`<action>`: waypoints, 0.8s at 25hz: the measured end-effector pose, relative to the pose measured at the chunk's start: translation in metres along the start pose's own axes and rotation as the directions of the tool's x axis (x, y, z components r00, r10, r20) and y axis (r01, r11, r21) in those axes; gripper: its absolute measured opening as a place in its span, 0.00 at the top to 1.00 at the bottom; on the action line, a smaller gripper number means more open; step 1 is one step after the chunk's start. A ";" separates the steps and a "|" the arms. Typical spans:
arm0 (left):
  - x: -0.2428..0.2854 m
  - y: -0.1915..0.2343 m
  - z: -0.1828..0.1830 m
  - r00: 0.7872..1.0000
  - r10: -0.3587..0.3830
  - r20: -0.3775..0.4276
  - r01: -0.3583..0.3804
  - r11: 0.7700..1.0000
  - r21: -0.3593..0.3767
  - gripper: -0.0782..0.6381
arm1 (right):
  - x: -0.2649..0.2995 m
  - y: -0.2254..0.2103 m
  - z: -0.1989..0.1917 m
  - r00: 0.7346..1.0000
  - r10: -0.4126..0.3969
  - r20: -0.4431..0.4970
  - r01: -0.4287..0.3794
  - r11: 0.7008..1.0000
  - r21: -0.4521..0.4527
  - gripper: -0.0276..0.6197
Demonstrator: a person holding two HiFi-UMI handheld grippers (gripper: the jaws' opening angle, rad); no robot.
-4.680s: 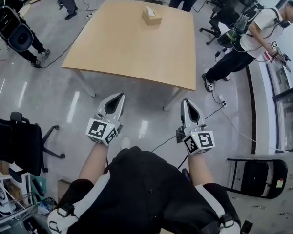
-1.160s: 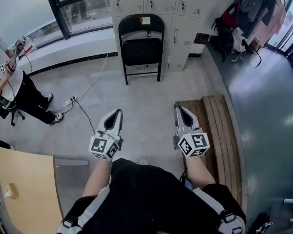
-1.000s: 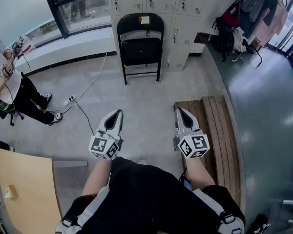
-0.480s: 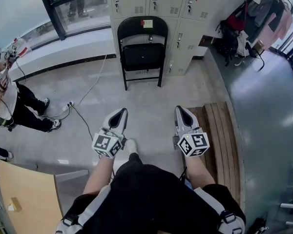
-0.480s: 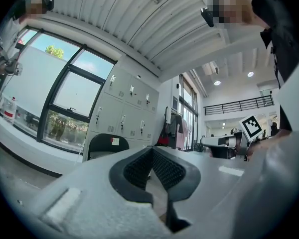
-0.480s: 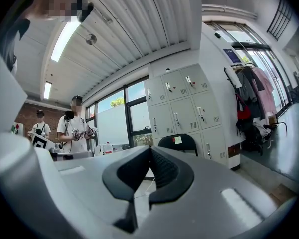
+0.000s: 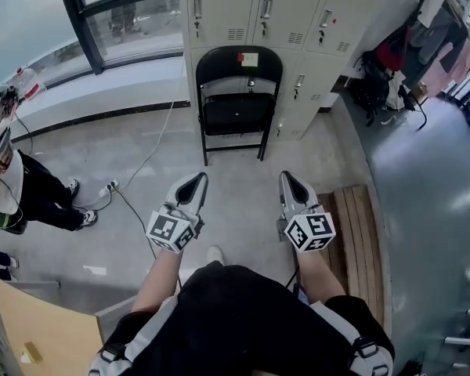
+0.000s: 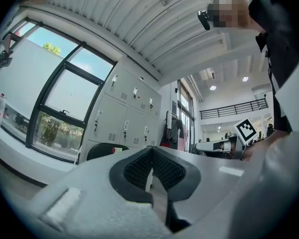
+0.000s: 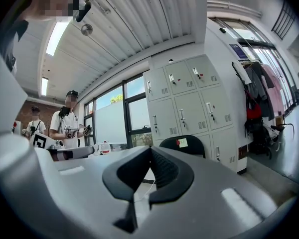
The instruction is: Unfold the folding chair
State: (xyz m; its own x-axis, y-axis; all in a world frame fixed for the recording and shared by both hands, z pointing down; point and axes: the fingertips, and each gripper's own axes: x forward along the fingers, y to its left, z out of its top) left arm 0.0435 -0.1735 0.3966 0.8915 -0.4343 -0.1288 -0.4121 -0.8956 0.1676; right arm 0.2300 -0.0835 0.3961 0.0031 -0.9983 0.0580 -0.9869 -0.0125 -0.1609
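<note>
right hand-held gripper [image 9: 150, 151]: jaws together, nothing between them | folding chair [image 9: 195, 146]: black, top of backrest showing just above the jaws, pale label on it, standing before the grey lockers [image 9: 189, 103] | window [image 9: 113, 119]: left of lockers | person [image 9: 66, 126]: standing far left | coats [image 9: 261, 96]: hanging at right

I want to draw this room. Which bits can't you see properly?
Chair label: writing too small, head view.
Chair legs: left gripper view, hidden behind left hand-held gripper.
Person: cut off by head view's left edge.
Table: cut off by bottom edge, head view.
</note>
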 end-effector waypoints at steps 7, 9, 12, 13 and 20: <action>0.030 0.057 0.009 0.999 -0.029 0.019 0.028 1.000 0.011 0.89 | 0.080 0.006 0.000 1.000 0.024 -0.016 -0.025 1.000 -0.006 0.95; 0.038 0.071 0.008 1.000 -0.018 0.014 0.018 1.000 0.016 0.88 | 0.098 0.007 -0.002 0.999 0.036 -0.028 -0.037 0.999 -0.007 0.95; 0.048 0.085 0.004 1.000 -0.003 0.002 0.003 1.000 0.012 0.88 | 0.118 0.004 -0.008 0.997 0.050 -0.054 -0.050 0.999 -0.005 0.95; 0.051 0.090 0.002 1.000 0.003 -0.003 -0.003 1.000 0.009 0.88 | 0.125 0.002 -0.010 0.997 0.052 -0.061 -0.052 0.999 -0.001 0.95; 0.088 0.132 -0.009 0.998 0.058 -0.021 -0.057 0.998 0.020 0.88 | 0.191 -0.022 -0.015 0.992 0.100 -0.080 -0.099 0.995 0.012 0.95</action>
State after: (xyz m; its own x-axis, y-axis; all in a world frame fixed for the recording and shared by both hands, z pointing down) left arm 0.0691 -0.3287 0.4164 0.8700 -0.4832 -0.0982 -0.4663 -0.8710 0.1548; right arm 0.2503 -0.2728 0.4260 -0.1086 -0.9868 0.1202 -0.9803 0.0862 -0.1776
